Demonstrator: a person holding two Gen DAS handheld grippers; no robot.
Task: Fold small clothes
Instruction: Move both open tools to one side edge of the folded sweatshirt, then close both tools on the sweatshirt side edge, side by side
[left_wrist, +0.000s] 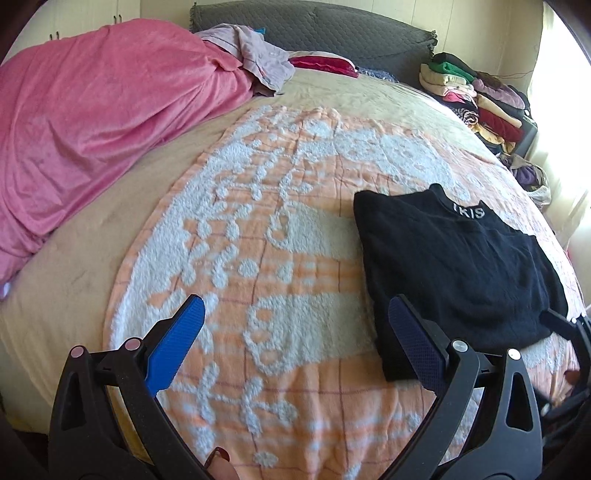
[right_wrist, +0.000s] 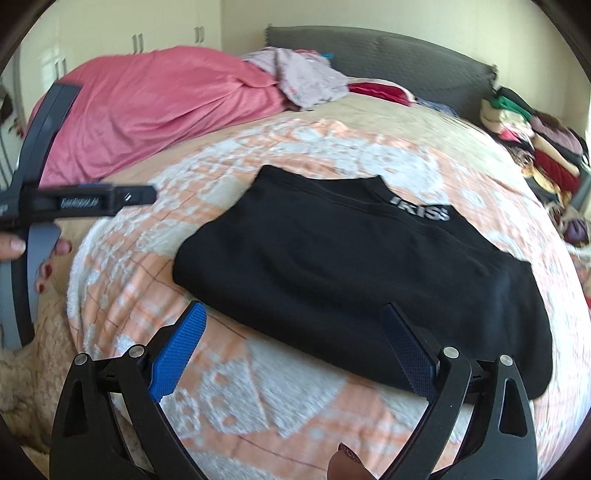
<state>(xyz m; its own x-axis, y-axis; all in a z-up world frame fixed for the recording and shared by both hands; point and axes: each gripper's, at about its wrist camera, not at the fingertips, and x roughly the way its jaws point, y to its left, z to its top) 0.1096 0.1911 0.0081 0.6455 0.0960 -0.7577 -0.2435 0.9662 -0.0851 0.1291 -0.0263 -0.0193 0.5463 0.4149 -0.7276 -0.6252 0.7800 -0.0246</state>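
Both wrist views look down along their jaws, sharing the black top (left_wrist: 461, 266) nearby.

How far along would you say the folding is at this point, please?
Done: the black top lies folded flat on the orange and white blanket. In hand: nothing; the left gripper and right gripper are open and empty. Left: the crumpled lilac garment near the headboard looks unfolded.

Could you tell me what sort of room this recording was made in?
Most likely a bedroom: a bed with a grey padded headboard, a pink blanket, and stacked clothes beside it.
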